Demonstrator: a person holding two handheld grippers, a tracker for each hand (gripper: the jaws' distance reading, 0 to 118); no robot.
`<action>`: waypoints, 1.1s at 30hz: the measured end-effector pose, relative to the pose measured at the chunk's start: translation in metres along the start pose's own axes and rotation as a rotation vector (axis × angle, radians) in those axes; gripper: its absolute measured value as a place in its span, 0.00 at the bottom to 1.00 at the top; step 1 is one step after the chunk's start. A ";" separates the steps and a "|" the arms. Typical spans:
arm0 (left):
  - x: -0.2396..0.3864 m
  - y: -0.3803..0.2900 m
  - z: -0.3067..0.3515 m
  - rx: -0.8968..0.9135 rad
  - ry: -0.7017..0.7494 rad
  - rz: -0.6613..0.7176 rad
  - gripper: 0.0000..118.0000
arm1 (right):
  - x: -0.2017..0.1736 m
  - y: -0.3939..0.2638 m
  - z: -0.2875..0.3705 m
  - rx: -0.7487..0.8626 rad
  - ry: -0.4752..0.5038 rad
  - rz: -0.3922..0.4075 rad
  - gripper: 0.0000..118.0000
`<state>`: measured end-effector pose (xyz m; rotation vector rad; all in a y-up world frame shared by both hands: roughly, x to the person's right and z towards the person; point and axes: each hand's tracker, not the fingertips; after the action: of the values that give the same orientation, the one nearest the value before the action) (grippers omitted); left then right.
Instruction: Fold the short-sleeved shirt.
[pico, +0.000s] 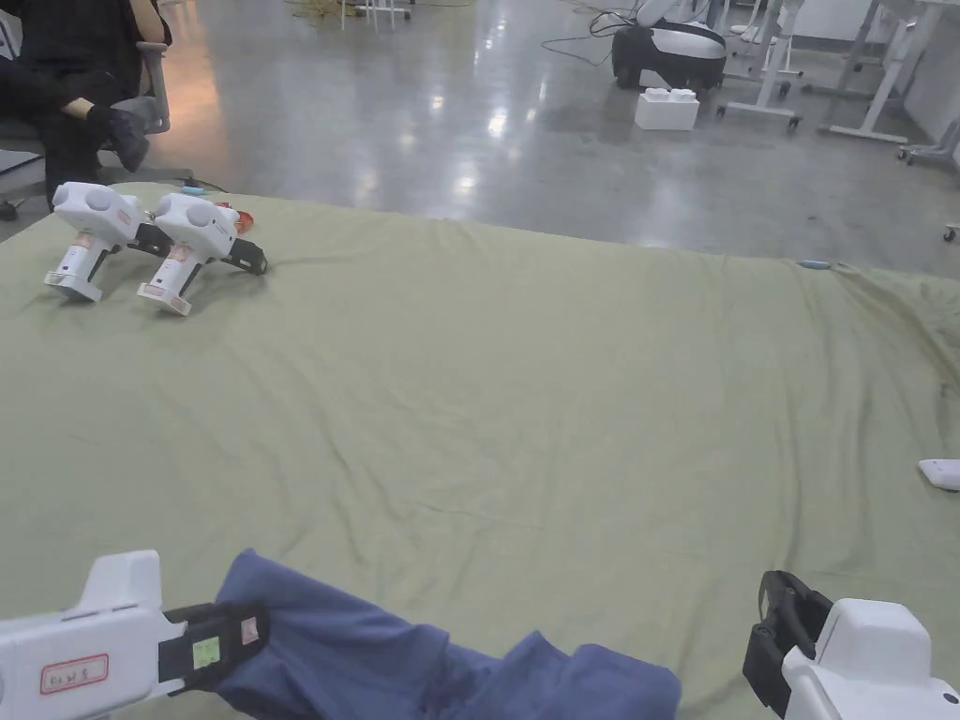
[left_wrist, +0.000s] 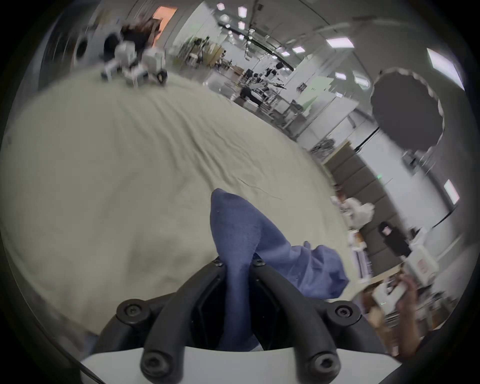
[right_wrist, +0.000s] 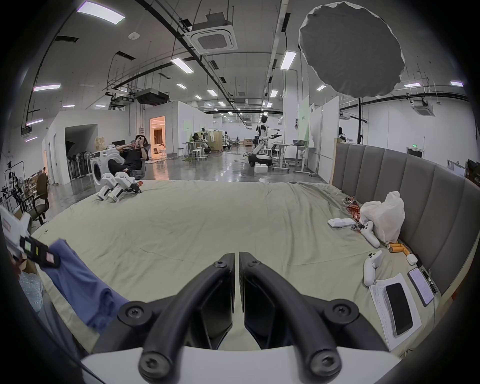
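Observation:
The blue short-sleeved shirt (pico: 375, 656) lies bunched at the near edge of the green bed sheet (pico: 525, 394). My left gripper (pico: 248, 633) is shut on one end of it at the lower left. In the left gripper view the blue shirt (left_wrist: 241, 233) is pinched between the black jaws of the left gripper (left_wrist: 238, 262) and sticks up past their tips. My right gripper (pico: 783, 623) hovers at the lower right, apart from the shirt. In the right gripper view its jaws (right_wrist: 237, 256) stand shut with nothing between them; the shirt (right_wrist: 78, 280) hangs from the left gripper (right_wrist: 49, 259) at far left.
Two spare white grippers (pico: 150, 244) lie at the bed's far left corner. Along the padded headboard (right_wrist: 415, 194) on the right sit a white bag (right_wrist: 384, 215), game controllers (right_wrist: 371, 265), a phone on papers (right_wrist: 397, 309). A person sits beyond the bed (right_wrist: 132, 156).

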<state>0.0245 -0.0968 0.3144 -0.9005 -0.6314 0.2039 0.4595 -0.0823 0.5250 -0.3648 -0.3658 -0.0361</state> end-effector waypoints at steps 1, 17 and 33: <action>0.008 0.004 0.007 -0.003 0.055 -0.040 0.07 | 0.000 -0.001 -0.001 -0.003 0.003 -0.003 0.03; 0.137 0.000 -0.007 -0.064 0.112 -0.316 0.07 | 0.000 -0.013 -0.006 -0.025 0.019 -0.022 0.03; 0.207 -0.049 -0.121 -0.222 -0.025 -0.195 0.07 | 0.013 -0.027 -0.002 -0.067 -0.012 -0.039 0.03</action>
<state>0.2574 -0.1211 0.3857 -1.0434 -0.7714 -0.0315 0.4697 -0.1078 0.5374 -0.4244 -0.3845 -0.0841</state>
